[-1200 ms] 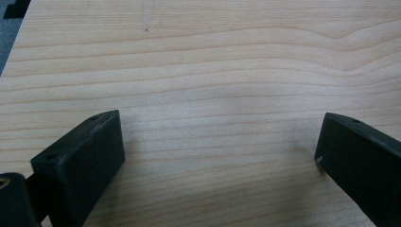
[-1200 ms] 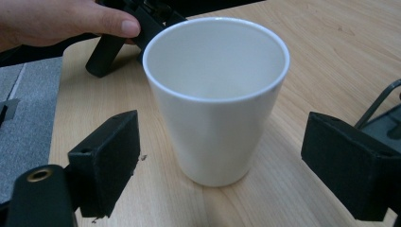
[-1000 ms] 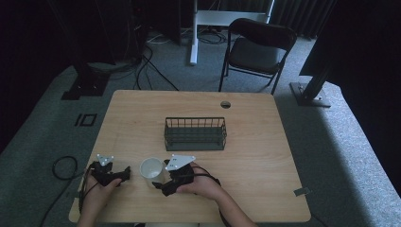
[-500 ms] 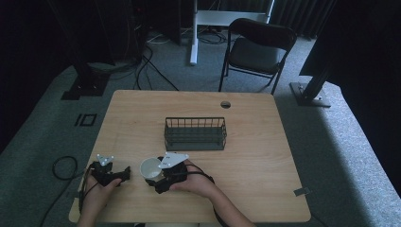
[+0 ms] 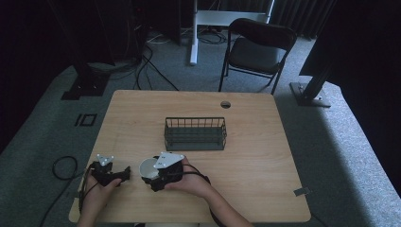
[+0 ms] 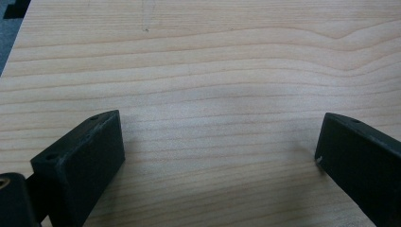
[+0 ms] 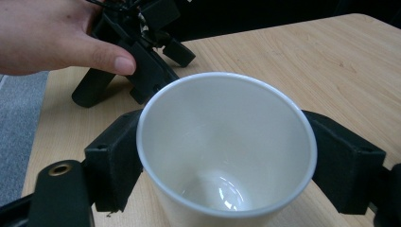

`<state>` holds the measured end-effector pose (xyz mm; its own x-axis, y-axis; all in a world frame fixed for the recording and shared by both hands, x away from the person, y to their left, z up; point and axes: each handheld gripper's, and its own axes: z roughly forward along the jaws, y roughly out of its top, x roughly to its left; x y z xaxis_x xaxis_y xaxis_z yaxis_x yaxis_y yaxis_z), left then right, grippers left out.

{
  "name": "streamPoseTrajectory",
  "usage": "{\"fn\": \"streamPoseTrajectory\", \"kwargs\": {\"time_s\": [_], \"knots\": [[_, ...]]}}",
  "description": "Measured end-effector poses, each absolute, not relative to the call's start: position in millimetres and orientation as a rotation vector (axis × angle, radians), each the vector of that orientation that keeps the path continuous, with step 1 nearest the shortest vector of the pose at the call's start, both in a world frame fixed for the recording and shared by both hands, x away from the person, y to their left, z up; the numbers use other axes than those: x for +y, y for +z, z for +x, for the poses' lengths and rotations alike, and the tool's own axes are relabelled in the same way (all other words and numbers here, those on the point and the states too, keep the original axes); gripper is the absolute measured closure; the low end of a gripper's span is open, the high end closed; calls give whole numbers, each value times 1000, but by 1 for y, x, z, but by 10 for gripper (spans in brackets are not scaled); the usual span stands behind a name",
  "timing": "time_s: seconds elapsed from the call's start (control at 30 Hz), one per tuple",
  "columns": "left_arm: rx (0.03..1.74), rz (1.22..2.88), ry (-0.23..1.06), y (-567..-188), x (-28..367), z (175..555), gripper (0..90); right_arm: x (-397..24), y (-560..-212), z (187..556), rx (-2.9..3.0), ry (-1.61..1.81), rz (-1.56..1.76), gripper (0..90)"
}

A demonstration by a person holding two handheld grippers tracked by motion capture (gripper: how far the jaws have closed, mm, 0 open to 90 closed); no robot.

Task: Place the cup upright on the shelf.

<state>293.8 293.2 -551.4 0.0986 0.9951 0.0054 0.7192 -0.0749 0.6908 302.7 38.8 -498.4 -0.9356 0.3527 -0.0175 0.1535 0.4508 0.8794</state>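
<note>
A white cup [image 7: 227, 151] is seen standing upright on the wooden bench [image 5: 255, 156], near the front edge and left of the middle. It is open at the top, and its pale inside is shown bare down to the bottom in the right gripper view. In the high view the cup [image 5: 148, 167] is partly covered by the right gripper [image 5: 163, 171], which is held in the person's right hand [image 5: 191, 179].

The cup is flanked by the two black jaws of the right gripper, one against each side of its wall just below the rim; the jaws are closed onto it, with no gap seen on either side. A grey three-cornered plate is carried on top of this gripper.

Just beside the cup, toward the bench's left edge, the left gripper [image 5: 112, 173] is held low over the wood by the left hand [image 5: 97, 191]. In the right gripper view that hand [image 7: 52, 35] is seen behind the cup, its thumb laid on the black body of the left gripper. The jaws of the left gripper [image 6: 217, 156] are spread wide apart, with nothing between them but bare wood grain.

Farther back, near the middle of the bench, a dark wire basket [image 5: 195, 134] is set, well apart from the cup. A round cable hole [image 5: 225, 104] is cut near the far edge. Beyond the bench a black folding chair [image 5: 255, 49] is placed on the grey carpet.
</note>
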Motion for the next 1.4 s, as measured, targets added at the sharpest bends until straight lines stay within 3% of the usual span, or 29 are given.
{"fn": "streamPoseTrajectory", "kwargs": {"time_s": [0.97,1.4], "knots": [[1675,1850,676,-551,293,294,25,20,-453,312,2460,1553,521,194],[1674,1853,677,-551,293,294,25,-3,-411,331,2327,1587,612,194]]}}
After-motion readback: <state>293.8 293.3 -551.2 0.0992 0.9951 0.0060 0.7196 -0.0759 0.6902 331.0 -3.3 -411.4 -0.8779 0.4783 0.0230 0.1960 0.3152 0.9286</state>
